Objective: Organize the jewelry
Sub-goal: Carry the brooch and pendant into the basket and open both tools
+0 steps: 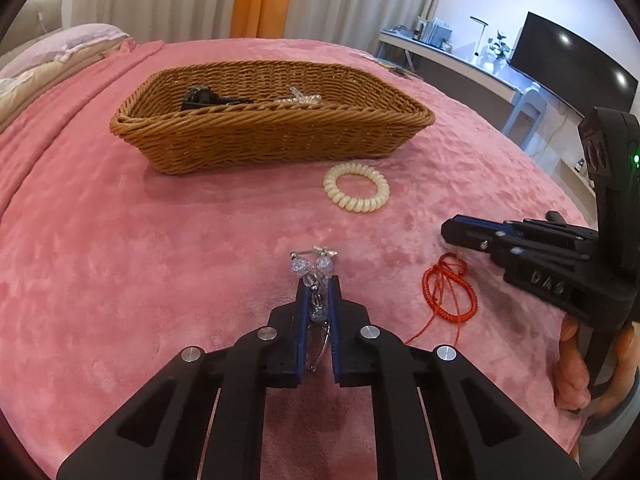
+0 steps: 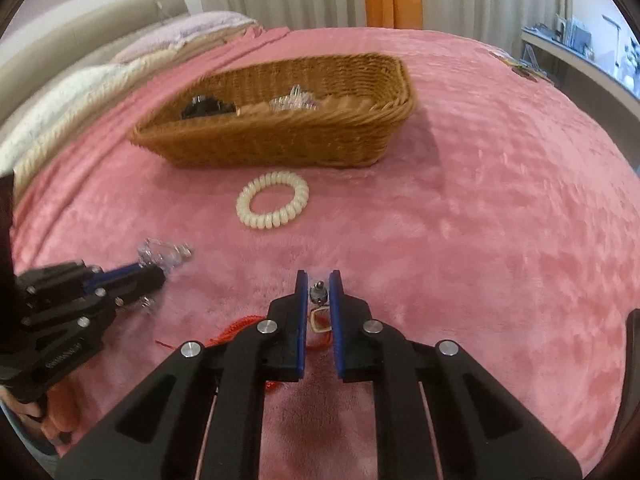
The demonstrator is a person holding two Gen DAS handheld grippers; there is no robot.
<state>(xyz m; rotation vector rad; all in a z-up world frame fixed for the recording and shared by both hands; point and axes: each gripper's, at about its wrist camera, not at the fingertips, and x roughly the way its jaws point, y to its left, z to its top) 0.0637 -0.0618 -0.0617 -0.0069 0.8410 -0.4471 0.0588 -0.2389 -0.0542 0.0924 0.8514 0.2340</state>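
Note:
My left gripper (image 1: pixel 318 282) is shut on a clear crystal bead piece (image 1: pixel 310 266) with a silver clasp, low over the pink blanket; it also shows in the right wrist view (image 2: pixel 164 256). My right gripper (image 2: pixel 319 280) is shut on the metal pendant end (image 2: pixel 318 294) of a red cord bracelet (image 1: pixel 450 290), whose loop hangs and trails on the blanket. A cream spiral hair tie (image 1: pixel 356 192) lies in front of the wicker basket (image 1: pixel 272 136), which holds a black hair clip (image 1: pixel 204 96) and a clear piece (image 1: pixel 300 98).
The pink blanket (image 1: pixel 120 240) covers the bed. Pillows (image 2: pixel 80 80) lie at the far left. A desk, a monitor (image 1: pixel 572 64) and a stool stand beyond the bed at right. Curtains hang behind.

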